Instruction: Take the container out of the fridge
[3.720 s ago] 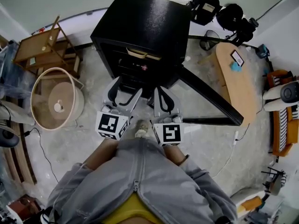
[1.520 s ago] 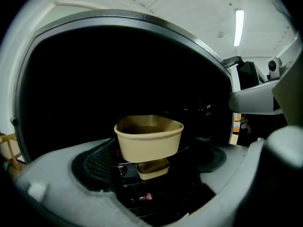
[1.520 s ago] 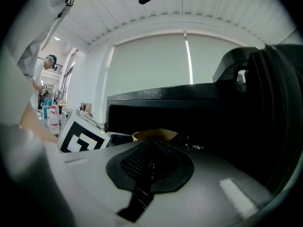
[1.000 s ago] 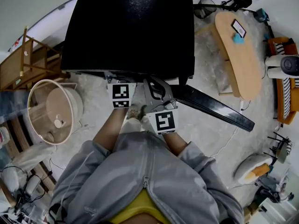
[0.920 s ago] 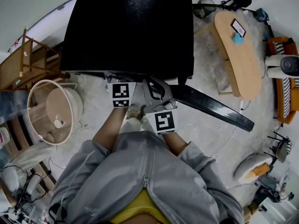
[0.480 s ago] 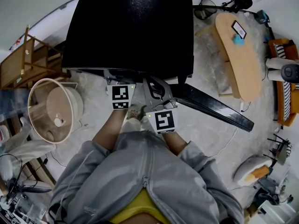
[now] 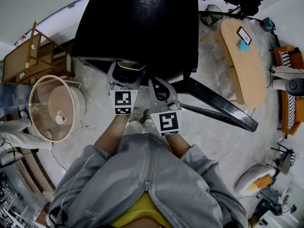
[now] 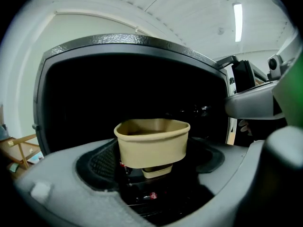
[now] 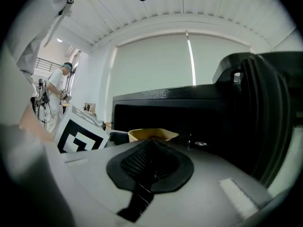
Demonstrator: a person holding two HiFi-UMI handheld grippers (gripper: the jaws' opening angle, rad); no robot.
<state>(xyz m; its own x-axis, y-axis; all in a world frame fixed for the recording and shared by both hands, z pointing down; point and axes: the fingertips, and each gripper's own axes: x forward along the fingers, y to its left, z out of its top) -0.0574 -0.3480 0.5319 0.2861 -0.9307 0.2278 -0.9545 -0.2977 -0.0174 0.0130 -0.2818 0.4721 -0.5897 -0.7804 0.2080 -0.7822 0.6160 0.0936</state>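
Fridge point(image 7: 142, 27) up top, door point(image 7: 218, 106) swung open to its right. Container point(image 7: 129, 66) is just in front of the opening, between the left tongs point(image 7: 127, 74), which have just been closing on it. Right tongs point(image 7: 160, 90) sit just beside, on the right. Round bin point(image 7: 33, 103) on the floor left, surface point(image 7: 247, 75) far right.

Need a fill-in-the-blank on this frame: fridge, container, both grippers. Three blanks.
1. The ____ gripper's jaws hold the container.
2. The door of the fridge stands ____.
3. The right gripper has its jaws ____, with nothing between them.
Missing words: left; open; shut.
The jaws of the left gripper have just been closing, with the container between them.
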